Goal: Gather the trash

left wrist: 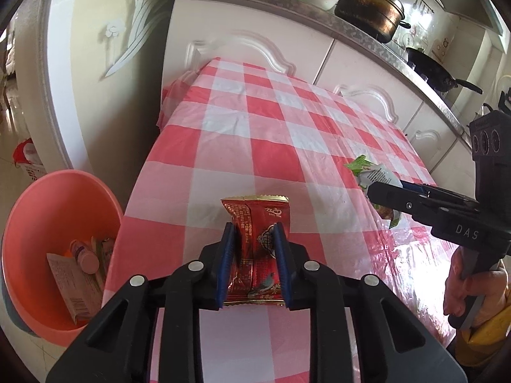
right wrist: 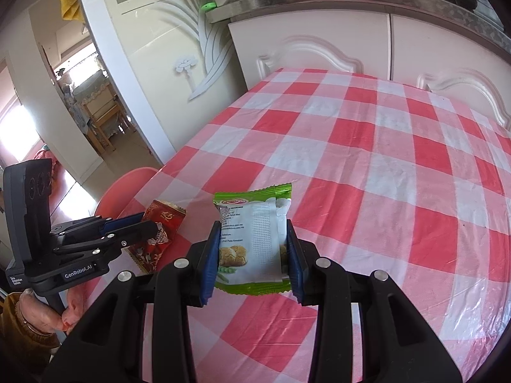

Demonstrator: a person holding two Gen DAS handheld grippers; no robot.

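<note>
Above the table (left wrist: 242, 134), a red wrapper (left wrist: 255, 249) is being pinched by the left claw (left wrist: 254, 265) and a green packet (right wrist: 254, 242) by the right claw (right wrist: 254, 265), neither yet dropped into the part-filled pink basin (left wrist: 38, 210) beside the table.

Red wrapper (left wrist: 252, 249): we see its sides covered by the left gripper's (left wrist: 254, 265) blue fingers (left wrist: 226, 261).
Green wrapper (right wrist: 254, 242): its print is too small for us to read.
Pink basin (left wrist: 41, 223): at 9 o'clock, tabletop (left wrist: 255, 127) hides its right side; labels inside unreadable.
Person's hand (left wrist: 460, 287): cut by the frame at 4 o'clock.
</note>
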